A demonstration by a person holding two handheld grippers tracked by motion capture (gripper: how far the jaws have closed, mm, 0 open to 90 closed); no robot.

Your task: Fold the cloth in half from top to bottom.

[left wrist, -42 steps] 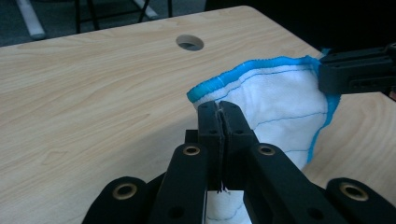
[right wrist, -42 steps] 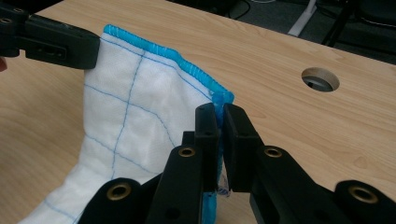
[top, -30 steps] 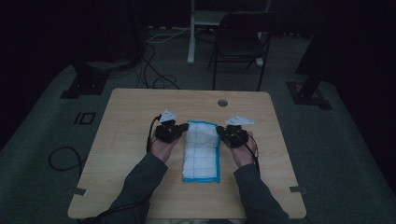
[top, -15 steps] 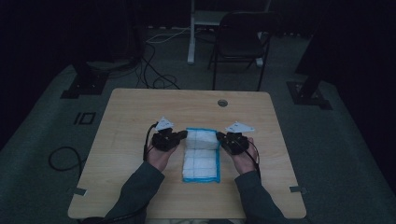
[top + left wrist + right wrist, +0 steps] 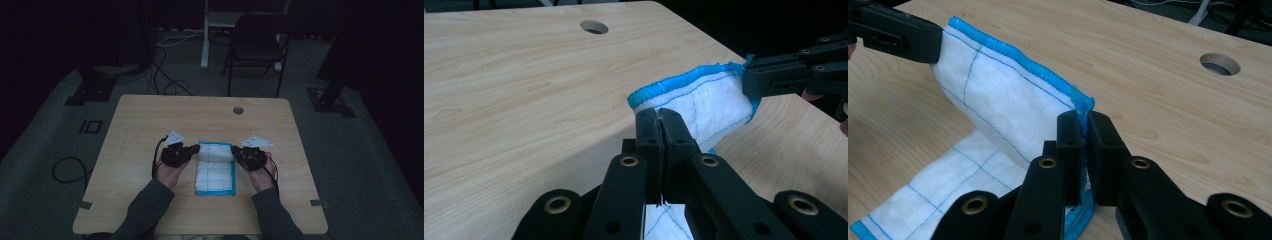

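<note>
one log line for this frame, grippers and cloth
left gripper: shut on cloth | right gripper: shut on cloth | cloth: far edge lifted off table

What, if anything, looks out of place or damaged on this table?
Nothing stands out. The white cloth looks intact; its far edge is merely lifted, pinched by the left gripper and right gripper. The table looks undamaged.

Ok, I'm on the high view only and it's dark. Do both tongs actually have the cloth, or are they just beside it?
Observer: Both have it. The left tongs are shut on the cloth at one corner of its far edge.
Operator: And the right?
Observer: The right tongs are shut on the blue-trimmed corner opposite.
Operator: Is that edge flat on the table?
Observer: No, it is lifted off the table and folding over; the near part lies flat.
</note>
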